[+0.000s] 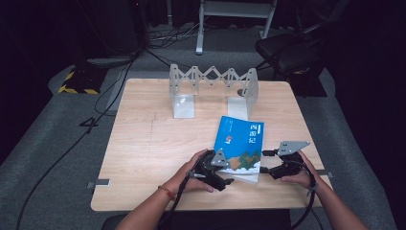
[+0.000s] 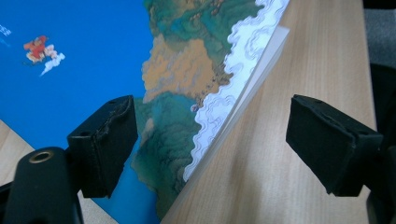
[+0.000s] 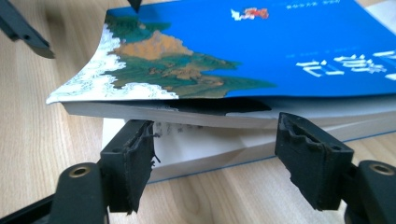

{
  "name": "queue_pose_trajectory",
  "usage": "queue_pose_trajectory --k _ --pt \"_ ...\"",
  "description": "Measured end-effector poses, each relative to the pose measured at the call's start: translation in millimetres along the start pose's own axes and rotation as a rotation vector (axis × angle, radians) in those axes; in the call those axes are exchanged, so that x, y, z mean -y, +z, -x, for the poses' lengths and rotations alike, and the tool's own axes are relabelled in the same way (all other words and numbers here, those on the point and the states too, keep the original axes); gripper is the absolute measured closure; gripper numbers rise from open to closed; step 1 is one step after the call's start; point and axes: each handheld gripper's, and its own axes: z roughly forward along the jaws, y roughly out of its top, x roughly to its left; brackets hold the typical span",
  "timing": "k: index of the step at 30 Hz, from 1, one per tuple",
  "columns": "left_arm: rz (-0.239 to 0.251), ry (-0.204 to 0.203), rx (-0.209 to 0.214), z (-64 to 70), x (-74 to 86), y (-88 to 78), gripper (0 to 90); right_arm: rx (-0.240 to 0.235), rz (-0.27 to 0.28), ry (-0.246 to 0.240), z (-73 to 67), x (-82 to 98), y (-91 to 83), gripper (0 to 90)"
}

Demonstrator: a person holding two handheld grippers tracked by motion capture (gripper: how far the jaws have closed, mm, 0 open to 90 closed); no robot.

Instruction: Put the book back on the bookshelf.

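The left gripper (image 1: pixel 229 178), jaws released and holding nothing, sits at the blue book's (image 1: pixel 241 140) seven o'clock corner, while the right gripper (image 1: pixel 266 161), jaws likewise spread and gripping nothing, faces the book's page edge from four o'clock. The book lies flat on the pale wooden table (image 1: pixel 143 143), its cover curling up off the pages, right of centre and near the person's edge; at twelve o'clock from it stands an empty white folding rack (image 1: pixel 210 88), and beyond the table lie grey carpet (image 1: pixel 52 143) with black cables (image 1: pixel 103 93), a dark chair (image 1: pixel 287 50) at two o'clock, and a dim room
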Motion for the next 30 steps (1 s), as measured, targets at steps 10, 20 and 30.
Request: queue_pose_trajectory --k 10,20,30 --pt "0.018 -0.01 -0.038 -4.3 7.5 -4.6 17.2 0.035 -0.133 0.003 5.8 9.2 2.9 27.9" --pt "0.012 -0.042 -0.08 -17.9 18.3 -15.0 16.5 0.061 -0.16 0.019 9.4 11.8 11.0 27.1" --pt "-0.021 -0.071 -0.095 -29.7 31.9 -23.5 16.2 0.042 -0.113 0.037 11.9 11.6 7.0 27.2"
